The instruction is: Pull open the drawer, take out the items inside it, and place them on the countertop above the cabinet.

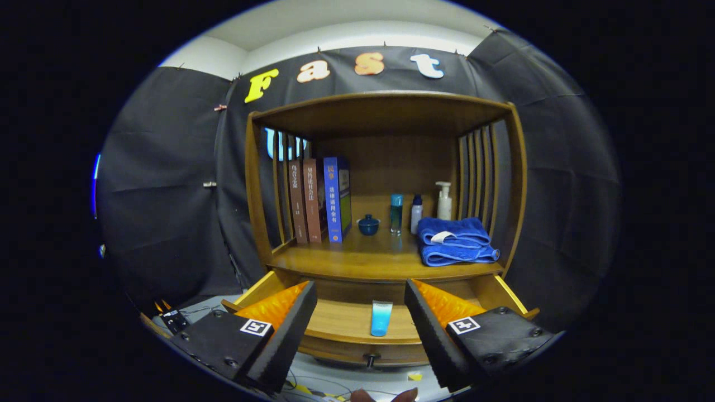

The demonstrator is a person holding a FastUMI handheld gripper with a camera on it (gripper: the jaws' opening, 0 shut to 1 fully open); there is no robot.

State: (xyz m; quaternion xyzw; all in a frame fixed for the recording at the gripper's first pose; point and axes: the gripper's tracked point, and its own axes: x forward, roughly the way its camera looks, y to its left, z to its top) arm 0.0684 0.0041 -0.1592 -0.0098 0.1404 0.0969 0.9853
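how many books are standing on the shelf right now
3 books on the countertop, upright in a row by the left slats: brown book, reddish-brown book, blue book. The open gripper hovers over the drawer.

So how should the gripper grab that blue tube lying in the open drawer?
Probably from above, across its narrow sides. The blue tube lies flat on the floor of the drawer, lengthwise front to back, so its long edges face left and right. The gripper is open, fingers either side of it; lowering them around its middle should work. Its pale flat end looks too thin to pinch.
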